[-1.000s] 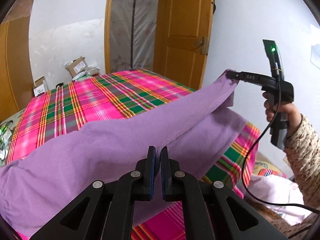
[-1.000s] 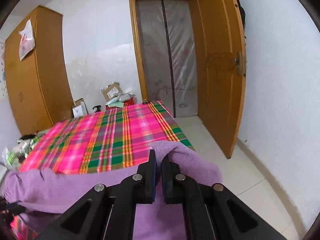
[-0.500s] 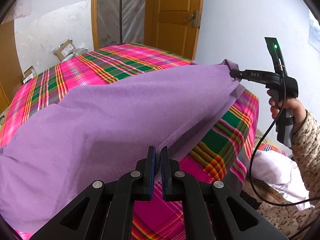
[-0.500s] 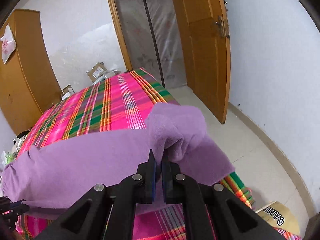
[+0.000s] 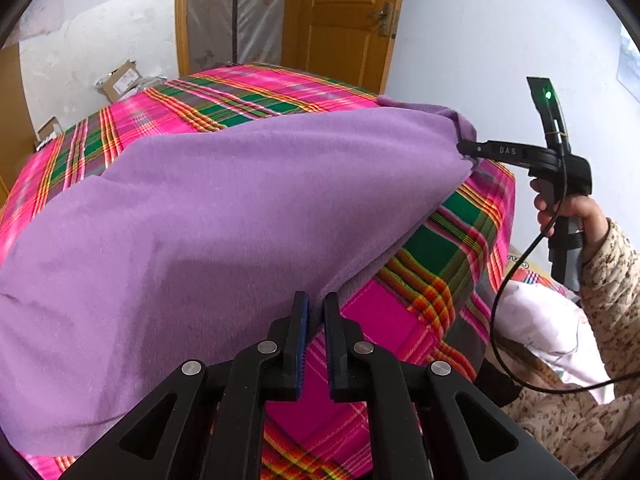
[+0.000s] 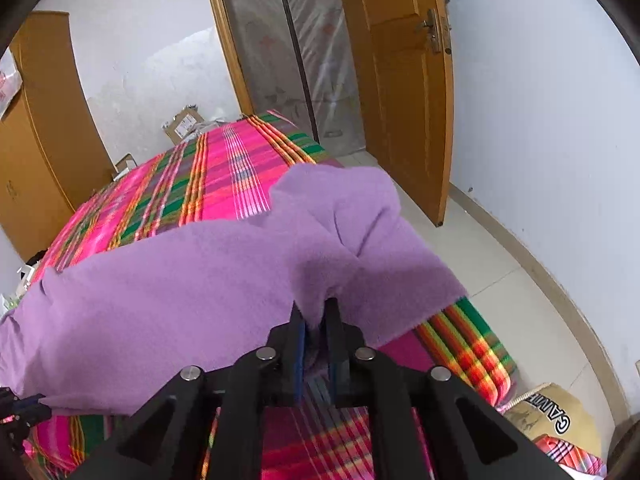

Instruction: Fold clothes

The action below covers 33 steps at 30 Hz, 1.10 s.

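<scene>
A large purple cloth (image 5: 220,220) lies spread across the pink plaid bed (image 5: 424,320). My left gripper (image 5: 316,300) has the cloth's near edge between its fingers, and its jaws are opening. My right gripper (image 6: 316,308) has a bunched corner of the purple cloth (image 6: 180,280) between its fingers, its jaws opening too. In the left wrist view, the right gripper (image 5: 466,150) holds that corner just above the bed's right side, with a hand (image 5: 568,208) on its handle. The left gripper (image 6: 28,406) peeks in at the lower left of the right wrist view.
The bed (image 6: 224,176) runs back toward a plastic-covered doorway (image 6: 296,60) and an open wooden door (image 6: 404,92). A wardrobe (image 6: 40,140) stands left, with cardboard boxes (image 6: 184,124) behind the bed. White fabric (image 5: 540,320) and a paper bag (image 6: 552,420) lie on the floor at right.
Both grippers have come down and the purple cloth has settled flat over the bed. A narrow gap has opened between each gripper's fingers.
</scene>
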Each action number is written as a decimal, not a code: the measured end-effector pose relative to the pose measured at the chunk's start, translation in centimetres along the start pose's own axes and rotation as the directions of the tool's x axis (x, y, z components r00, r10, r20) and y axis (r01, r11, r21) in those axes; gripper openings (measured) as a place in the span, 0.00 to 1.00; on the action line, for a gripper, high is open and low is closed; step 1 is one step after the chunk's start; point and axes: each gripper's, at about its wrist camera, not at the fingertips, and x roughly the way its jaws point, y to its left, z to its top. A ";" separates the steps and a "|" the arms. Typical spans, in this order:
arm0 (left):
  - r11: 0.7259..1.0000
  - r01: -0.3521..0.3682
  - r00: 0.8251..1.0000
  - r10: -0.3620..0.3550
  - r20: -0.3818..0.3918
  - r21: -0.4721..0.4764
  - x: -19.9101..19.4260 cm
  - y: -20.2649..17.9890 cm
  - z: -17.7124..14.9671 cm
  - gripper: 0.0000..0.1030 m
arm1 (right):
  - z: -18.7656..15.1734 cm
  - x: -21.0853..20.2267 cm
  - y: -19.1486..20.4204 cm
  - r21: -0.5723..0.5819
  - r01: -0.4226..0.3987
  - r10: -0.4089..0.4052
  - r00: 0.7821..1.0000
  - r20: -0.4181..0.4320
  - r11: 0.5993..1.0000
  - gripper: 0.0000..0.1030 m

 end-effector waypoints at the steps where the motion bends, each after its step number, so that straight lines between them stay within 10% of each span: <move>1: 1.000 0.005 1.000 -0.005 -0.004 0.002 -0.1 0.0 0.0 0.10 | -0.1 -0.1 -0.1 0.003 -0.001 0.001 1.000 -0.001 1.000 0.09; 11: 0.991 0.111 0.992 -0.106 0.072 -0.073 -2.3 2.0 1.4 0.18 | 0.4 -3.2 -2.8 0.080 -0.128 0.130 0.991 -0.022 0.989 0.11; 17: 0.988 0.088 0.995 -0.080 0.066 -0.126 -1.2 3.5 3.0 0.20 | 3.4 -4.0 -3.3 0.018 -0.066 0.065 0.997 0.032 0.998 0.29; 33: 0.982 0.076 0.997 -0.076 0.009 -0.174 2.3 4.4 4.4 0.20 | 8.5 4.6 2.1 -0.195 -0.104 0.073 0.984 -0.160 0.975 0.35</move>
